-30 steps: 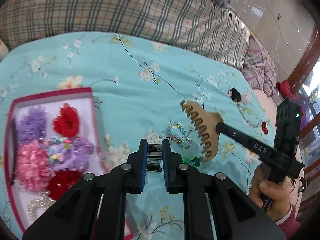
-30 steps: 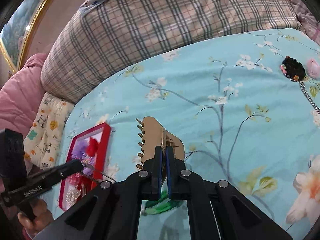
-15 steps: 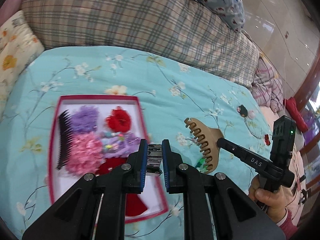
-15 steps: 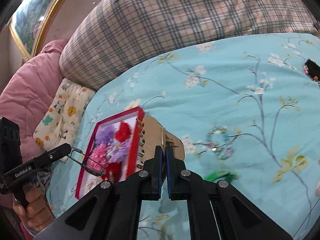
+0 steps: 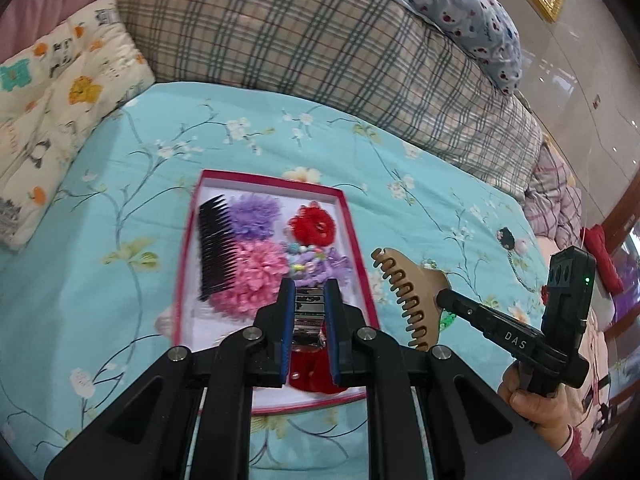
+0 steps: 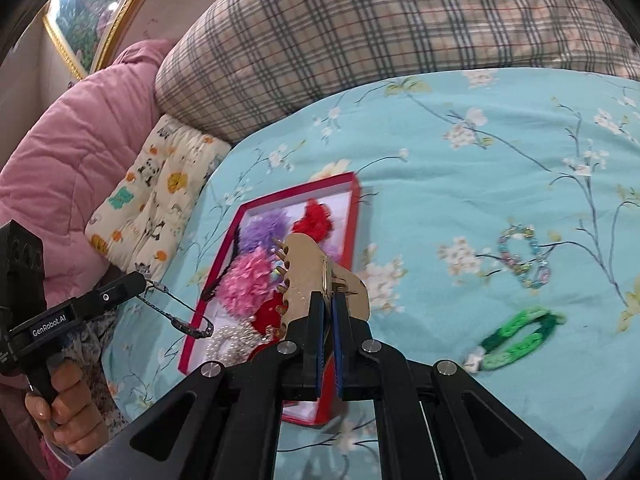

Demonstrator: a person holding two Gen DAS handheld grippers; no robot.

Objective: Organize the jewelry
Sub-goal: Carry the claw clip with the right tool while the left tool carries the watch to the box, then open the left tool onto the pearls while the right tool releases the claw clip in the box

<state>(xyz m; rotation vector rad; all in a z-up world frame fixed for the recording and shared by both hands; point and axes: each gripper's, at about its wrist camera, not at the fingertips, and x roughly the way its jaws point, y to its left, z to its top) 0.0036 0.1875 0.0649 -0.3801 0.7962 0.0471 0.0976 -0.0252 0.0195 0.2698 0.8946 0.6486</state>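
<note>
The left gripper [image 5: 309,312] is closed on a thin dark hair clip [image 5: 308,310], which shows from the right wrist view as a long metal clip [image 6: 176,312] sticking out over the near left edge of the tray. The right gripper [image 6: 327,312] is clamped on a tan claw clip [image 6: 316,280], held by its hinge end with the teeth pointing left. In the left wrist view that claw clip [image 5: 412,296] hangs just off the right edge of the tray, above the bedspread.

The red-rimmed tray [image 5: 356,240] lies flat on the light blue flowered bedspread [image 5: 120,220]. Inside it a black comb [image 5: 214,248] lies along the left side. Beside the comb are a purple scrunchie [image 5: 254,216] at the far end and a pink scrunchie [image 5: 258,276] nearer. A red scrunchie [image 5: 314,224] sits at the far right, with a beaded bracelet [image 5: 302,254] just in front of it. A string of pearls [image 6: 230,342] lies at the near end of the tray.

On the bedspread well to the right of the tray lie a bead bracelet [image 6: 522,258] and, nearer, a green braided band [image 6: 516,336]. A plaid pillow [image 5: 300,40] lies along the far side of the bed, and a cartoon-print pillow [image 5: 60,92] at the left.
</note>
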